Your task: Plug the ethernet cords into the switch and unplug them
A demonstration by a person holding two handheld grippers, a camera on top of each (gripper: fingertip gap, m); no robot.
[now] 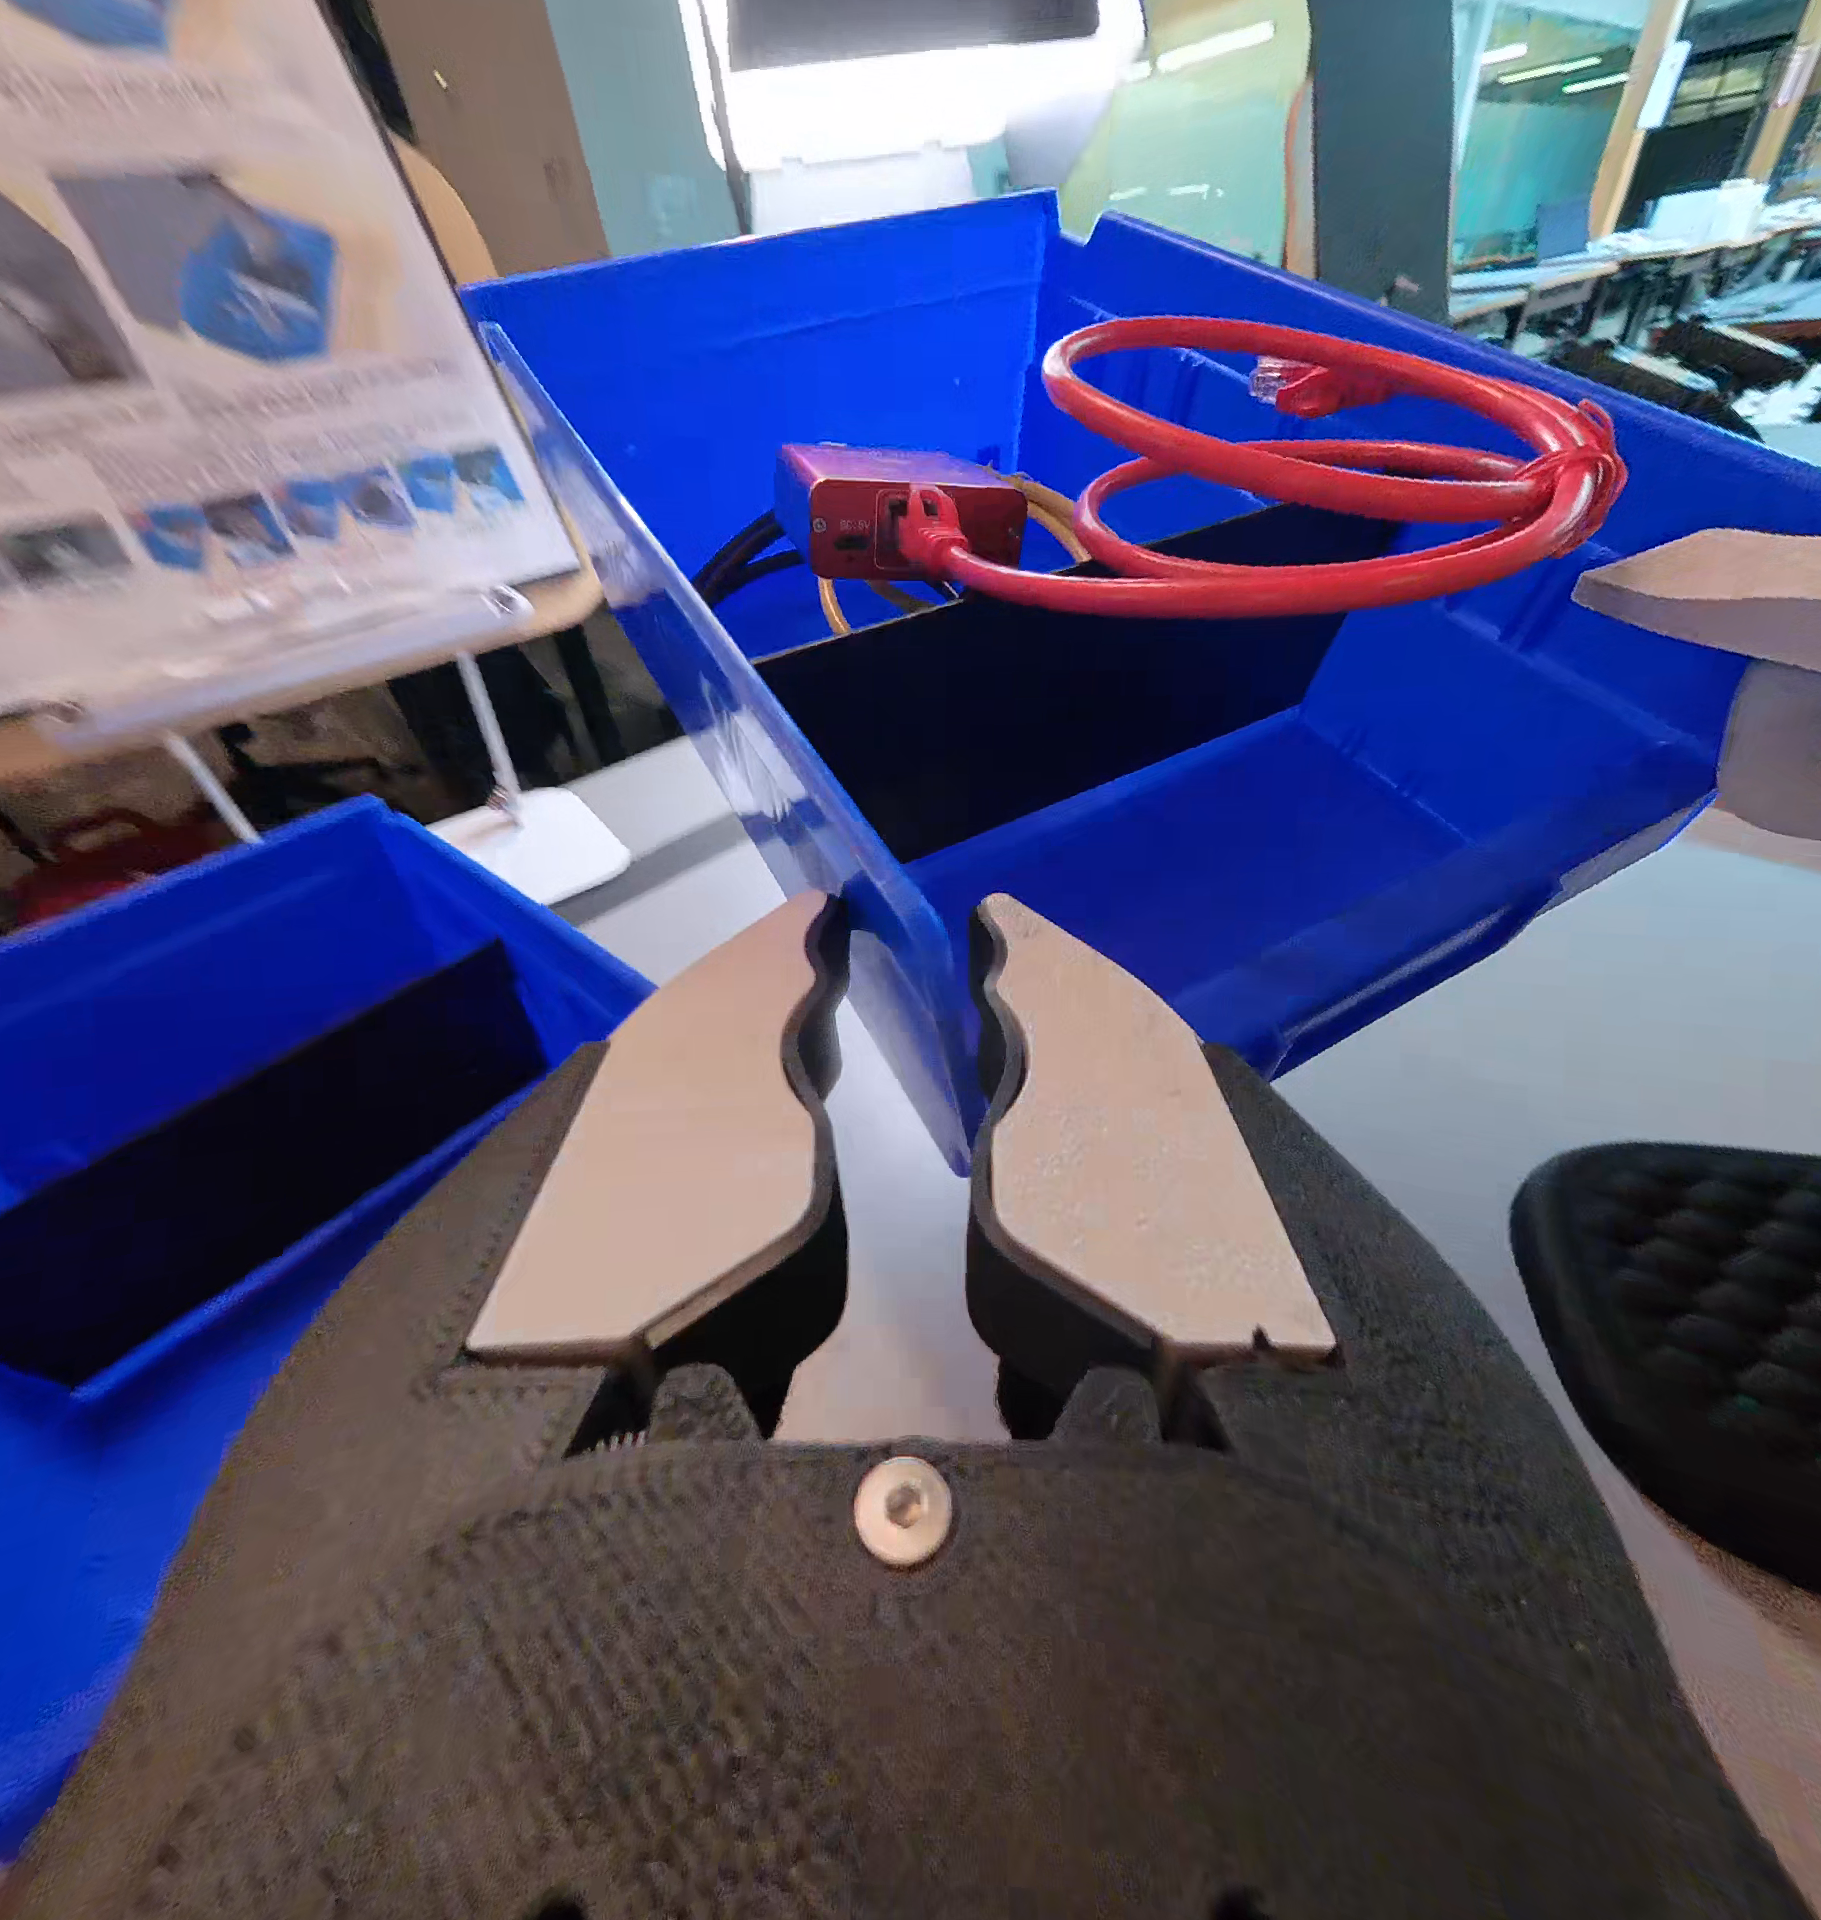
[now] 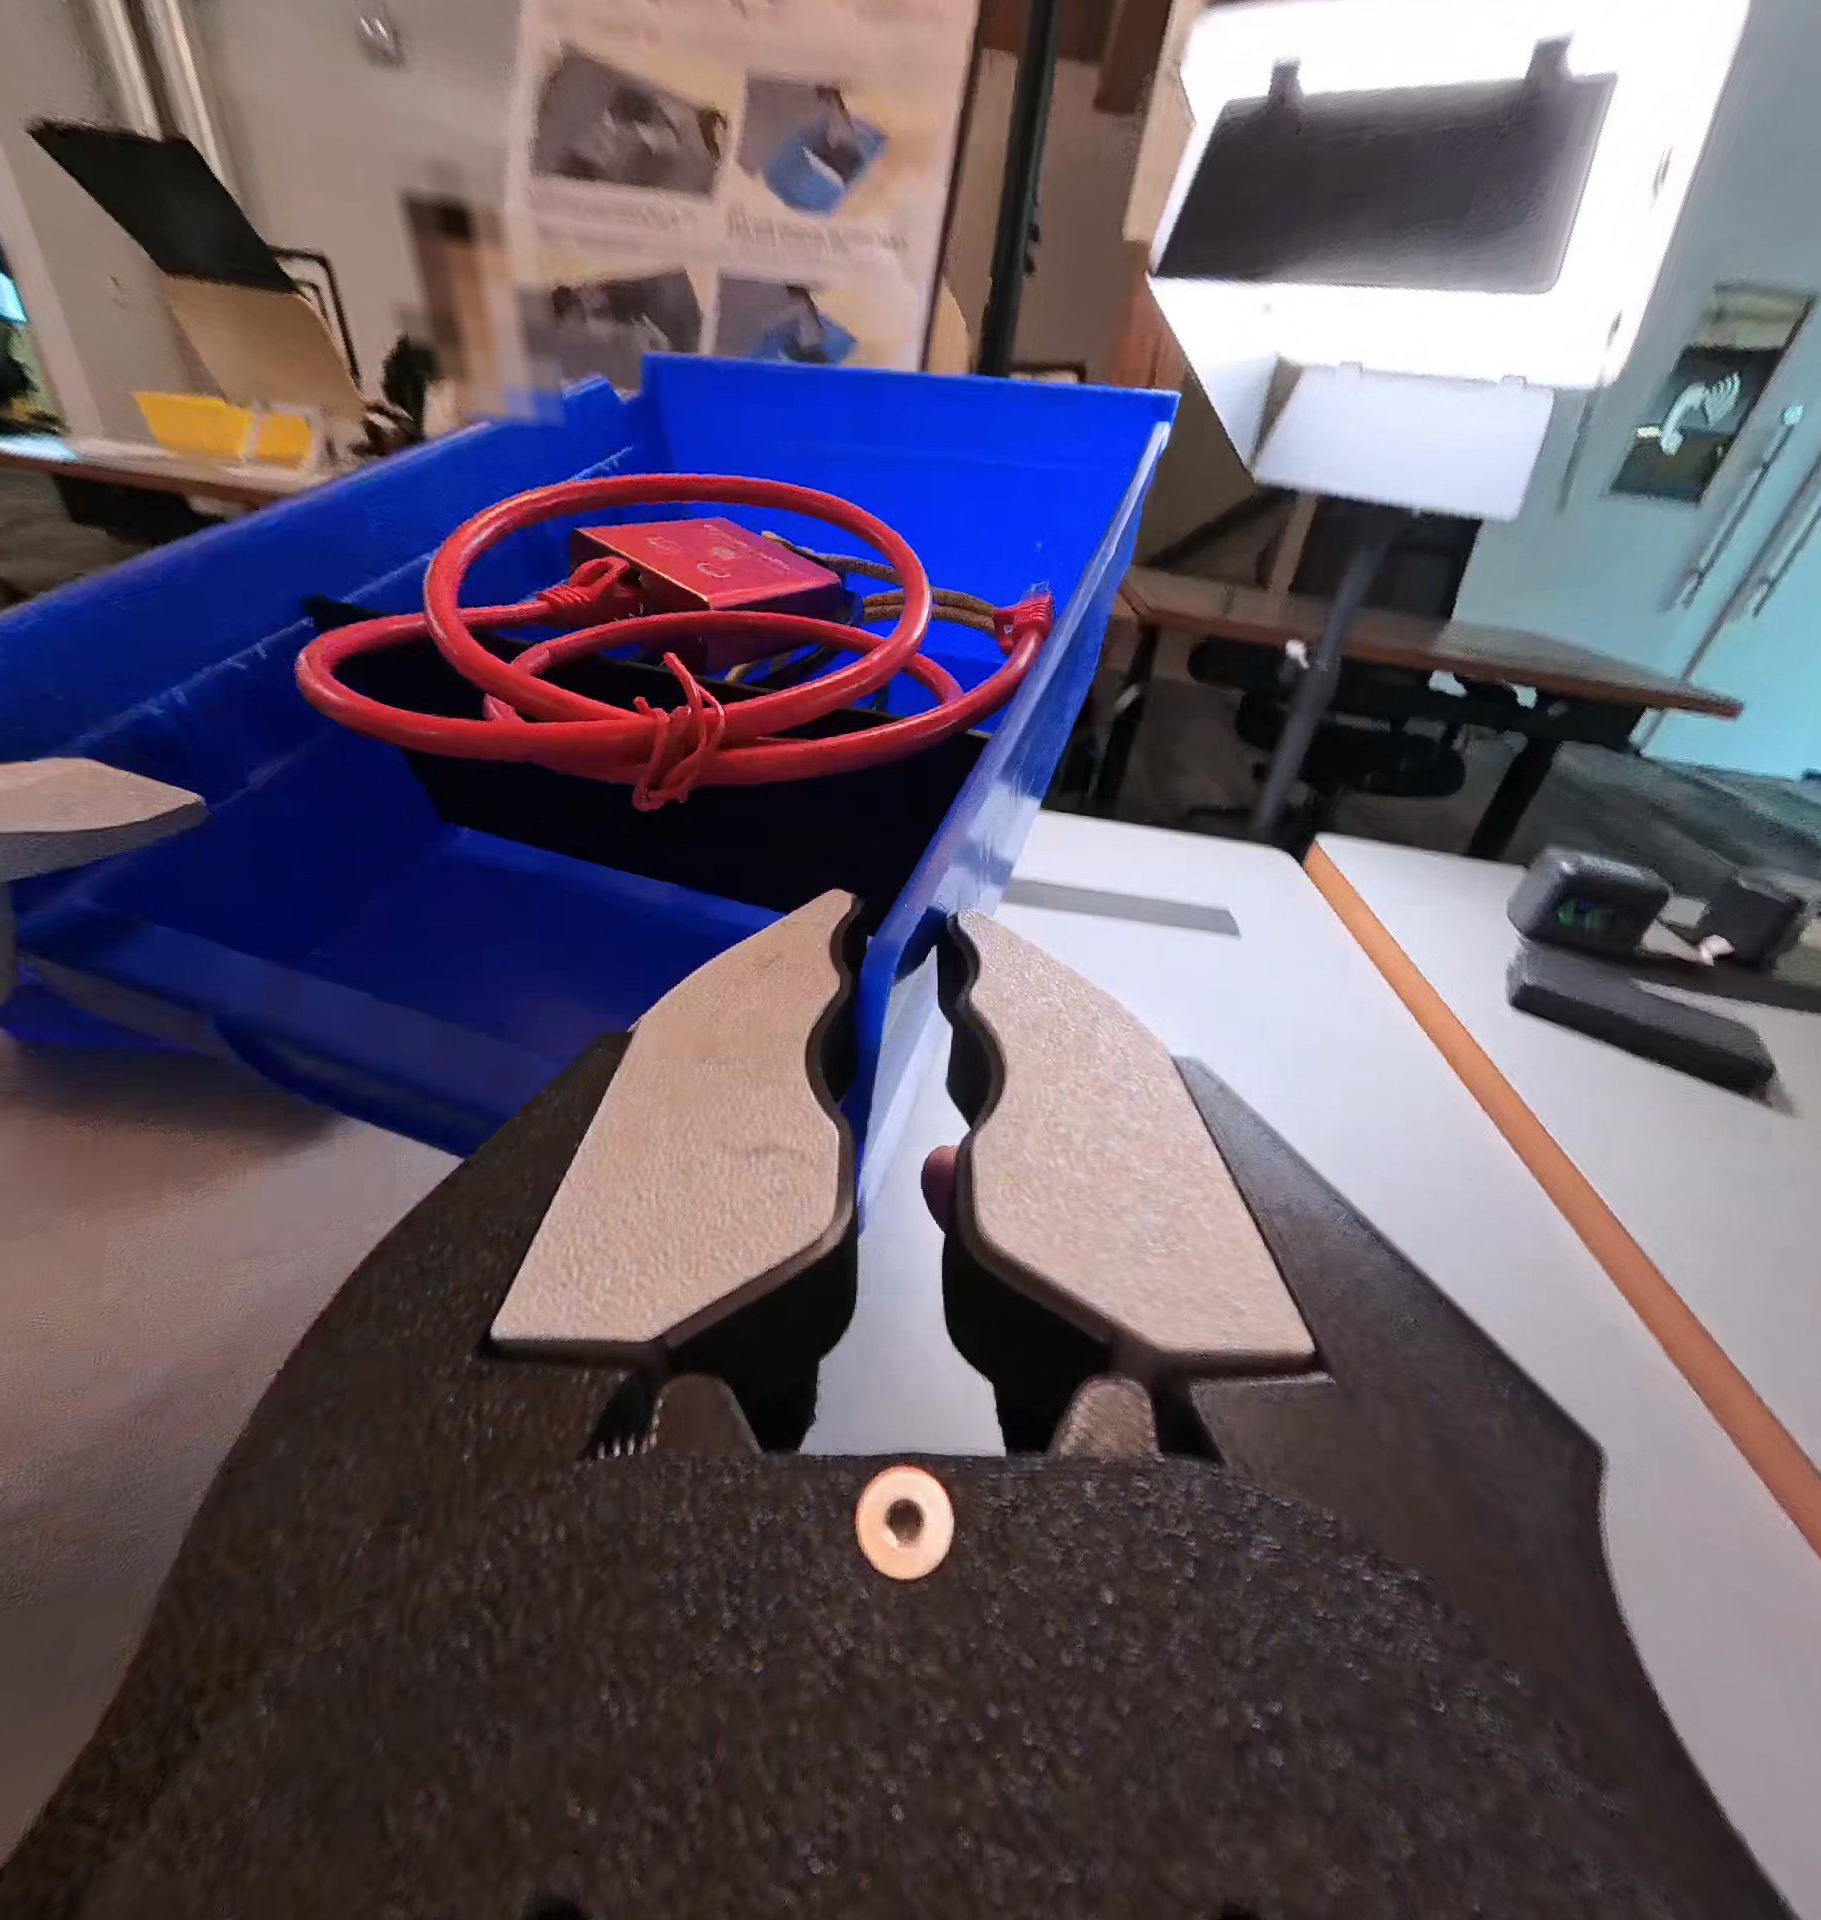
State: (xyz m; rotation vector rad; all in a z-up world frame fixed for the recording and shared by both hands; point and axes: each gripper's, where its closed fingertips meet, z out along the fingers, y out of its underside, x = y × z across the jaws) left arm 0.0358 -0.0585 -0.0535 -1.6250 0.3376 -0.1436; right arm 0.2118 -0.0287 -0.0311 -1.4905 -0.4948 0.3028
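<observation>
Left gripper (image 1: 906, 935) and right gripper (image 2: 901, 940), each nearly closed on an opposite side wall of the blue bin (image 1: 1353, 831), gripping its rim at 12 o'clock from the fingers. Inside the bin's rear compartment, at 12 o'clock in both views, lies the red switch (image 1: 901, 509) with the coiled red ethernet cord (image 1: 1353, 520) plugged in at one end. Its free plug (image 1: 1290, 384) rests at 1 o'clock in the left wrist view.

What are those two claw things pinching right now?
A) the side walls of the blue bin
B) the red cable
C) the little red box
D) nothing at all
A: the left gripper straddles one wall of the blue bin, the right gripper the opposite wall, while the red cable lies untouched inside.
</observation>
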